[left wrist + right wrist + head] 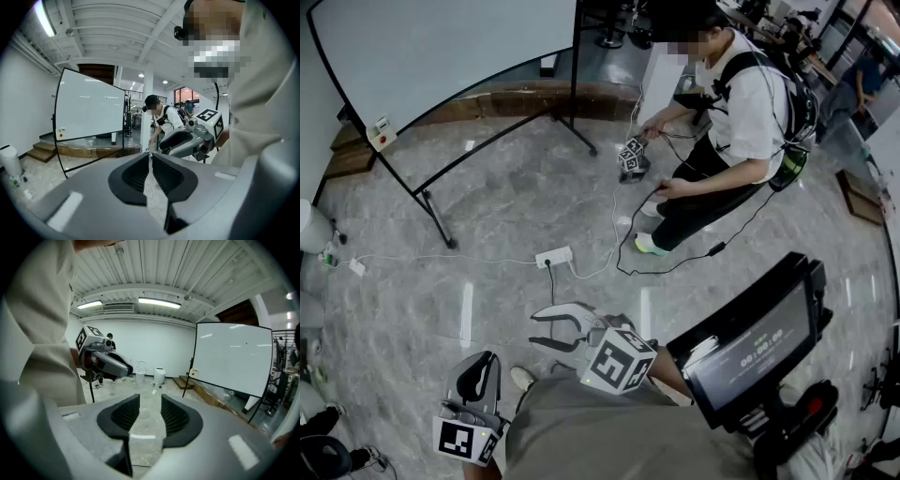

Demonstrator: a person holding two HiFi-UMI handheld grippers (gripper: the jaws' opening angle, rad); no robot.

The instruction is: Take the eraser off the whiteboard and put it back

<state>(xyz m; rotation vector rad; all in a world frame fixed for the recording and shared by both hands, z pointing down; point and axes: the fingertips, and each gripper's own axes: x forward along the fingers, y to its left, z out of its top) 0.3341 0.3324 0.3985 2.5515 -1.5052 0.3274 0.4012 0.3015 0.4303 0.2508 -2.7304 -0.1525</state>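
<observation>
Jaws of the left hand-held gripper (150,157) lie together, their ribbed black pads meeting at the tips with nothing caught between them. In the head view this left hand-held gripper (480,367) sits low at the person's left hip, close to the grey shirt (609,431), and tips slightly towards the floor. The right hand-held gripper (150,401) has its jaws standing well apart; only the grey marble floor (506,202) shows through the gap, and nothing is held. In the head view it (534,328) reaches a little further out in front of the waist than the left one and also tilts slightly down.

The large white whiteboard on a black metal stand (441,47) stands across the floor, well apart from both grippers. A small white eraser with a red spot (382,134) clings to the board's lower corner beside the frame; it also shows in the left gripper view (58,133) and the right gripper view (193,374).

A white plastic bin (160,375) stands by the far wall with a second white bin (139,376) just beside it; what is in them cannot be seen. Another person in a white shirt (741,112) crouches past the board's stand.
</observation>
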